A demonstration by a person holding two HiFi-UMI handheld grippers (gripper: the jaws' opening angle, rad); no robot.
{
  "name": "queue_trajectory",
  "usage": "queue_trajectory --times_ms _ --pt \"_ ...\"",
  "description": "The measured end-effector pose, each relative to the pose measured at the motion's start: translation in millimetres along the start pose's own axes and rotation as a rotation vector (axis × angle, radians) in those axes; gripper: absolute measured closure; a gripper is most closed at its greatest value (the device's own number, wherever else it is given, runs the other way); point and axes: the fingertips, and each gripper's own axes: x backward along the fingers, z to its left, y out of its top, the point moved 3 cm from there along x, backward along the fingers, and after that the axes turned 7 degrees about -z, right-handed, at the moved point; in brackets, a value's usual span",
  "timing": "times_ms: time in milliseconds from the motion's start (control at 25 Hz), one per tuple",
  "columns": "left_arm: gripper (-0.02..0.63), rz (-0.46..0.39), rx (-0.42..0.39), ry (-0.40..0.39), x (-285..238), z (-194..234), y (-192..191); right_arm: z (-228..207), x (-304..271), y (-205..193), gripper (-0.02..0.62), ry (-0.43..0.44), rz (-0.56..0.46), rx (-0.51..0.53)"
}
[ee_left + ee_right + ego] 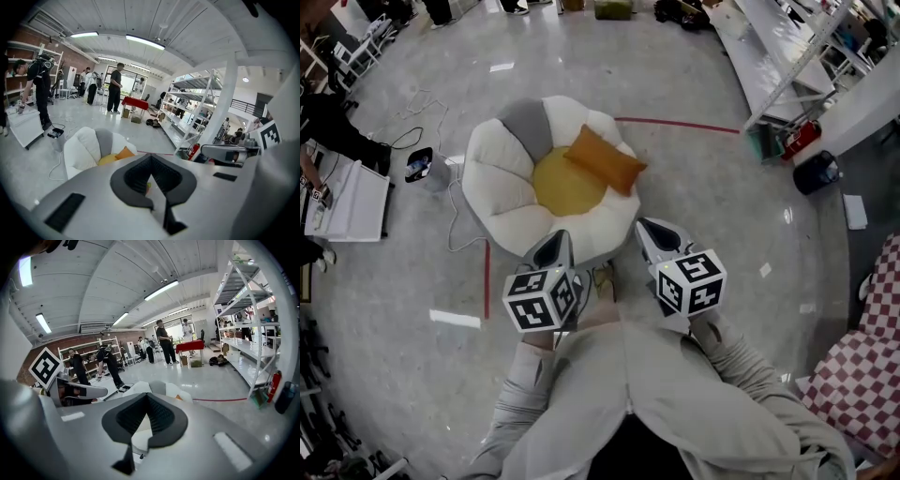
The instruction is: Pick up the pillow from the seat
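An orange pillow [605,159] lies tilted on the right side of a flower-shaped seat [502,164] that has white petals, one grey petal and a yellow centre. Both grippers hang short of the seat's near edge, side by side, and touch nothing. My left gripper [555,240] has its jaws together and empty. My right gripper [653,230] looks the same, pads meeting with nothing between them. From the left gripper [151,161] view, the pillow [124,153] and seat [86,145] show beyond the jaws. Past the right gripper [146,401], the seat [140,389] and a sliver of pillow [178,398] are visible.
A red tape line [675,123] runs across the floor behind the seat. A white shelving rack [769,56], a red extinguisher [802,139] and a black bin [816,172] stand at the right. A white cart [352,202] and a cable [455,220] are left. People stand farther back.
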Motion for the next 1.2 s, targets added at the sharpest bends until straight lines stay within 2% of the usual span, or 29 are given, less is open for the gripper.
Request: queue_trajectory --times_ms 480,760,1000,1200 --pt "0.604 0.06 0.019 0.0 -108 50 53 -52 -109 47 0.596 -0.02 0.034 -0.002" --pt "0.604 0.088 0.012 -0.011 -158 59 69 -80 -144 61 0.597 -0.047 0.037 -0.021" --pt "0.604 0.127 0.025 -0.021 -186 59 65 -98 -156 53 0.596 -0.072 0.074 -0.053" --pt "0.604 0.156 0.067 -0.001 -209 63 58 -114 -173 44 0.597 -0.062 0.136 -0.069"
